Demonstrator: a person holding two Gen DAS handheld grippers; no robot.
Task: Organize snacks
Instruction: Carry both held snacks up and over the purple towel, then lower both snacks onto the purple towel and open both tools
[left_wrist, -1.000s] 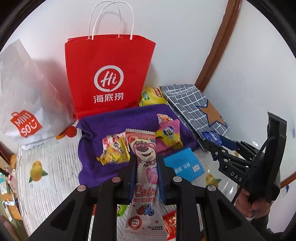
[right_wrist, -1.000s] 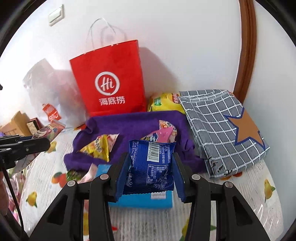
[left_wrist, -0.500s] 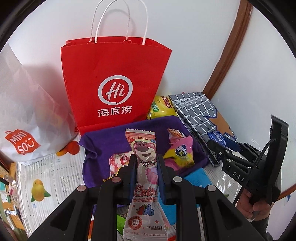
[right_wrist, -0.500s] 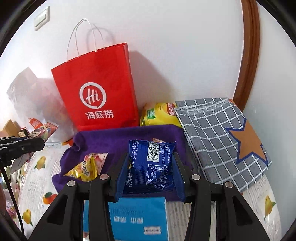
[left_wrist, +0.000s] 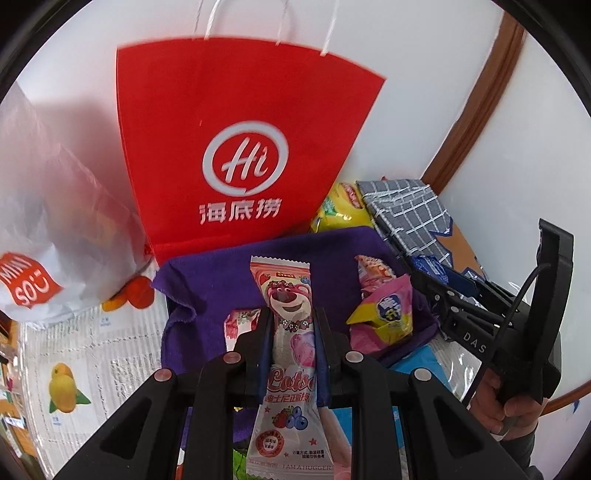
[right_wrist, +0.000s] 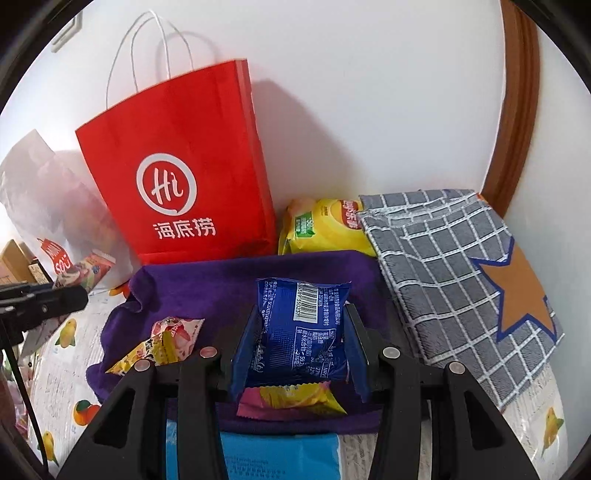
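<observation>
Three snacks lie on purple cloth (left_wrist: 207, 295); left gripper (left_wrist: 291, 332) clamps bear-print bar (left_wrist: 290, 332), right gripper (right_wrist: 299, 343) blue packet (right_wrist: 301, 328), both unplaced, red bag (right_wrist: 184, 166) at 11 o'clock.

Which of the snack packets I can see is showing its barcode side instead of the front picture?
The dark blue foil packet held between the right gripper's fingers: a white barcode label faces the camera, while the other wrappers show printed pictures.

The left gripper (left_wrist: 290, 325) clamps a pink bear snack packet (left_wrist: 290, 332) at lower centre, over a purple cloth (left_wrist: 207, 280); a red paper bag (left_wrist: 236, 147) stands behind.
</observation>
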